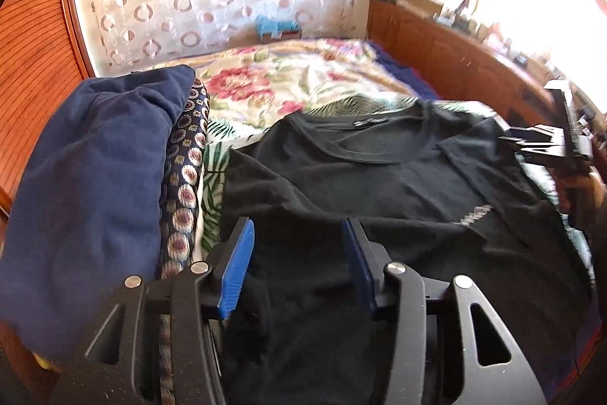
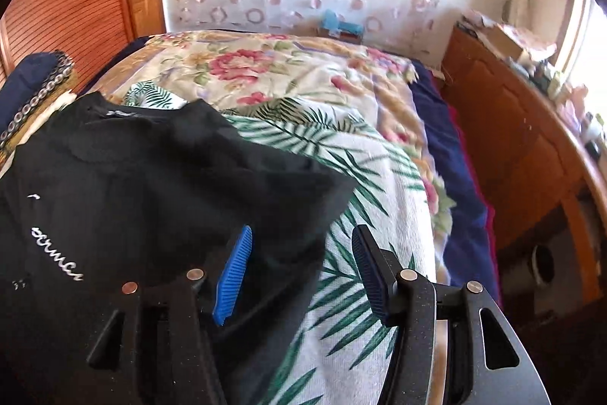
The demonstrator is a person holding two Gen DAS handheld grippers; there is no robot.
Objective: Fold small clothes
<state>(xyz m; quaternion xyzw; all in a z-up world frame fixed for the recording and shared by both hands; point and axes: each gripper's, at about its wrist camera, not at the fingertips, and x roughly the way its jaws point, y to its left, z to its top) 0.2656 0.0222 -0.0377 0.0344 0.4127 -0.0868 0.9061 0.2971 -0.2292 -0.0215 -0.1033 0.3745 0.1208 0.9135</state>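
Observation:
A black T-shirt [image 1: 379,185] lies spread on the bed, collar toward the far side, its right sleeve folded in over the chest. My left gripper [image 1: 297,234] is open and empty, hovering over the shirt's lower left part. My right gripper [image 2: 301,241] is open and empty over the shirt's right edge [image 2: 189,185], where white lettering shows; it also appears in the left wrist view [image 1: 546,139] at the far right.
A palm-leaf towel [image 2: 364,215] lies under the shirt on a floral bedspread [image 1: 273,78]. A pile of navy cloth [image 1: 95,185] and patterned fabric [image 1: 186,177] sits to the left. A wooden cabinet [image 2: 531,147] runs along the right, wooden doors [image 1: 34,71] on the left.

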